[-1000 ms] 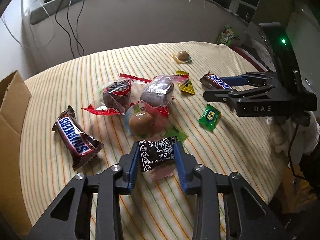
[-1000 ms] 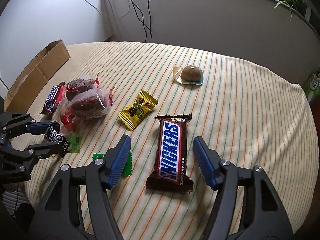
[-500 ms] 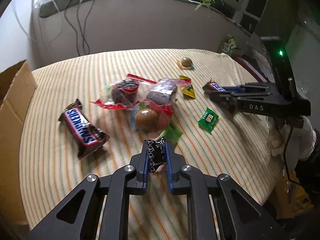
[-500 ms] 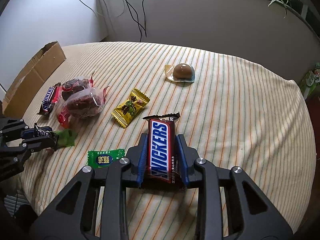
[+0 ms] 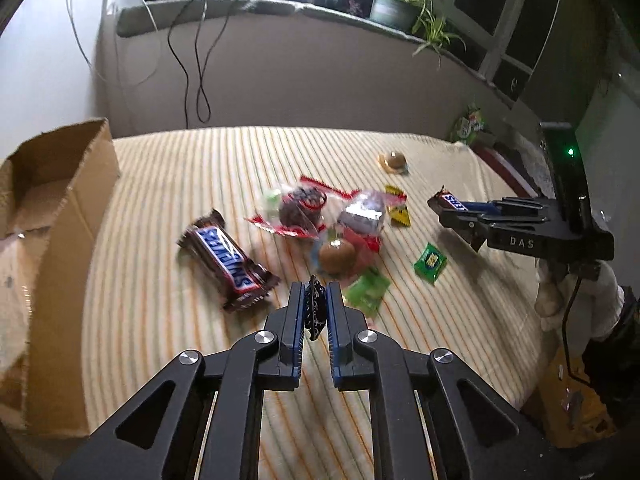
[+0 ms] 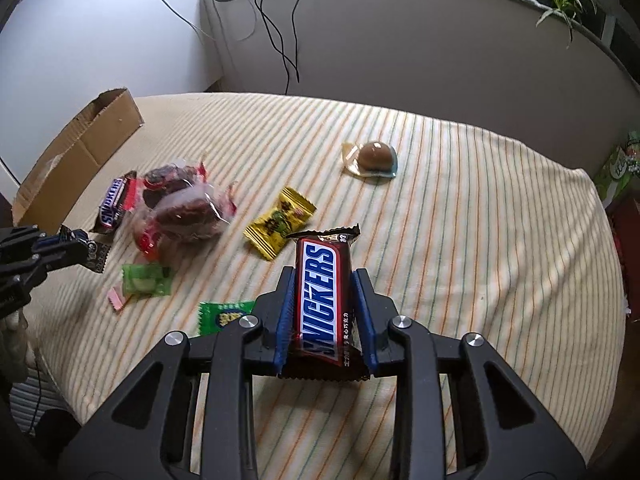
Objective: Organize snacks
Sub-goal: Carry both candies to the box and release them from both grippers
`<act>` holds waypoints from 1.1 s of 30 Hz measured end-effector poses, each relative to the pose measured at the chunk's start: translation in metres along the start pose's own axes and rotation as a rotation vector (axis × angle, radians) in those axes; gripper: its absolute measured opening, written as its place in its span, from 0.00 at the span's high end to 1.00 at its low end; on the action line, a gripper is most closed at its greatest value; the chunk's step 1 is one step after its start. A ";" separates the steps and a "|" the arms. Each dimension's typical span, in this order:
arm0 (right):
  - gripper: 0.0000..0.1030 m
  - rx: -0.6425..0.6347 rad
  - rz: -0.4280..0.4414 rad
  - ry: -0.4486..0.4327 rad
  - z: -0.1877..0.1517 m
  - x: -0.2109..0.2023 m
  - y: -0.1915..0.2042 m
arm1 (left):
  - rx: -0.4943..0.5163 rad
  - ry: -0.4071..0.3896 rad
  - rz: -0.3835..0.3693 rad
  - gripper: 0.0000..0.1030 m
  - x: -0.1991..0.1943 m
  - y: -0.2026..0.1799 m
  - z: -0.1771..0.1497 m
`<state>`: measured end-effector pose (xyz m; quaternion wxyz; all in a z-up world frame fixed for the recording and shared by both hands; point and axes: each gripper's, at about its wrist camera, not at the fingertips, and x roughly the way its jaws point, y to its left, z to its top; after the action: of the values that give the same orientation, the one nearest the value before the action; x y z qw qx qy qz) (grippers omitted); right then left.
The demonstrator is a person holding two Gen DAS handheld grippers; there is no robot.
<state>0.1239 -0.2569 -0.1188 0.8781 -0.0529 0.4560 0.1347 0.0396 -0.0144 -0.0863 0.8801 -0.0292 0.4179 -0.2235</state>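
Here, along my left tongs (image 5: 316, 308), clamped on one black candy wrapper (image 5: 315, 307) above the striped cloth (image 5: 180, 168), one Snickers bar (image 5: 228, 258) lies. Along my right tongs (image 6: 323, 312), a second Snickers (image 6: 323, 300) sits pinched, beside one yellow packet (image 6: 280, 222).

Taking the wrapped cake pile (image 6: 180, 208) as landmark: to its left a Snickers bar (image 5: 230, 258) lies in the lane toward the cardboard box (image 5: 60, 216), whose torn wall stands upright at the cloth's edge. To its right, a yellow candy (image 6: 280, 222) and, farther back, a jelly cup (image 6: 372, 158) break the striped cloth (image 6: 500, 240). Beyond these the cloth lies bare. In front of the pile, two green sweets (image 6: 146, 280) crowd the near edge.
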 end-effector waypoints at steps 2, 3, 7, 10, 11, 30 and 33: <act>0.72 -0.009 0.000 -0.008 0.002 -0.003 0.003 | 0.002 -0.005 0.003 0.91 -0.001 0.000 -0.001; 0.72 -0.018 -0.006 -0.012 0.003 -0.004 0.006 | -0.004 -0.010 0.009 0.91 -0.003 0.002 -0.004; 0.72 -0.023 0.007 -0.026 0.007 -0.011 0.015 | -0.035 -0.034 0.007 0.91 -0.009 0.007 -0.005; 0.72 -0.047 0.024 -0.047 0.014 -0.021 0.026 | -0.048 -0.066 0.015 0.91 -0.024 0.018 -0.004; 0.72 -0.057 0.031 -0.057 0.018 -0.025 0.032 | -0.050 -0.076 0.019 0.91 -0.028 0.020 -0.002; 0.72 -0.272 0.216 -0.129 0.109 -0.018 0.158 | -0.151 -0.217 0.201 0.91 -0.082 0.103 0.020; 0.72 -0.301 0.242 -0.126 0.121 -0.012 0.178 | -0.162 -0.222 0.224 0.91 -0.083 0.114 0.021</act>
<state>0.1621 -0.0630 -0.0332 0.8646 -0.1195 0.3778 0.3089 0.0519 0.1202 -0.0396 0.9350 -0.0779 0.3355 -0.0852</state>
